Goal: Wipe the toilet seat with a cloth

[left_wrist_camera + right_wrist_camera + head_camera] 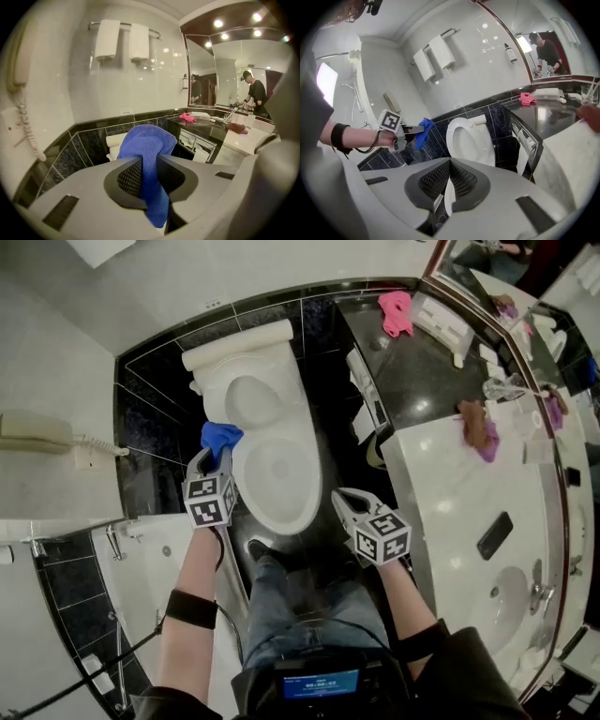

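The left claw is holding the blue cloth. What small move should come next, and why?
Probably lower the left claw until the cloth meets the rim of the toilet seat. The claw is shut on the blue cloth, which hangs in the air beside the toilet and touches nothing, so wiping cannot begin yet.

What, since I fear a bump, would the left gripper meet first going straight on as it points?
Probably the toilet, its raised lid or tank showing white just behind the blue cloth that the left gripper holds; depth is unclear.
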{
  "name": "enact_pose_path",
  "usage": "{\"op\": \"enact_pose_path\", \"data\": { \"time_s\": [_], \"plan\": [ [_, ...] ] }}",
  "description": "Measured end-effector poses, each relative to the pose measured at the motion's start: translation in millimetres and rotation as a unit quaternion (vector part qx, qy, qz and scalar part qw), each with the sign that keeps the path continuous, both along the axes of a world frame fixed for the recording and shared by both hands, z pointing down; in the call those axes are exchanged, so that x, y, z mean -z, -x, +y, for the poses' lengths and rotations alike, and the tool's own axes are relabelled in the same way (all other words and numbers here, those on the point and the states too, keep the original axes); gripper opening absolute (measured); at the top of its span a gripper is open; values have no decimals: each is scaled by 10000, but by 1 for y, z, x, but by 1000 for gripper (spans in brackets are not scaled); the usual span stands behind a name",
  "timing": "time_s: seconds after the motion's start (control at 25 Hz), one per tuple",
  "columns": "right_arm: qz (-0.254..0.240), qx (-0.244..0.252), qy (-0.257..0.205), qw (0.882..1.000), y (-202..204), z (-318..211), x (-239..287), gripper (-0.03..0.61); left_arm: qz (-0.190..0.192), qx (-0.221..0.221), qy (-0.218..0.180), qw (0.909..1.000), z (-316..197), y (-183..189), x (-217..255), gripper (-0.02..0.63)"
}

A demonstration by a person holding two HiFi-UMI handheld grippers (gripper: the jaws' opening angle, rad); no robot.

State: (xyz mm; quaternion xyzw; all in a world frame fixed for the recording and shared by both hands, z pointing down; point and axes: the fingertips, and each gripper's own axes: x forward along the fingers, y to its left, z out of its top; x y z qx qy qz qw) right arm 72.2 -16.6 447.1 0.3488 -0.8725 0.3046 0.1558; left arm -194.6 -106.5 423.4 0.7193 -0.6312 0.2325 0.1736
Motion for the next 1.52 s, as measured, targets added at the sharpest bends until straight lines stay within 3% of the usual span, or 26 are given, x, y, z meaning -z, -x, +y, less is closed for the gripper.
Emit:
{"op": "enact_pose_path", "data": {
  "time_s": [0.28,0.52,0.68,0.96,1.52],
  "plan": [
    [104,566,-498,9971,-20,21,61,18,40,787,-211,9967,148,-7,82,75],
    [224,569,-674,9959,-27,49,94,18,306,1160,-363,9921,232,3,116,77],
    [262,310,-813,9959,-30,65,114,18,438,1136,-416,9917,263,11,124,77],
    [528,116,-733,9958,-34,92,105,18,480,1055,-411,9924,292,25,122,75],
    [530,199,-611,9965,1,117,96,18,427,950,-552,9930,309,46,122,75]
  ]
}}
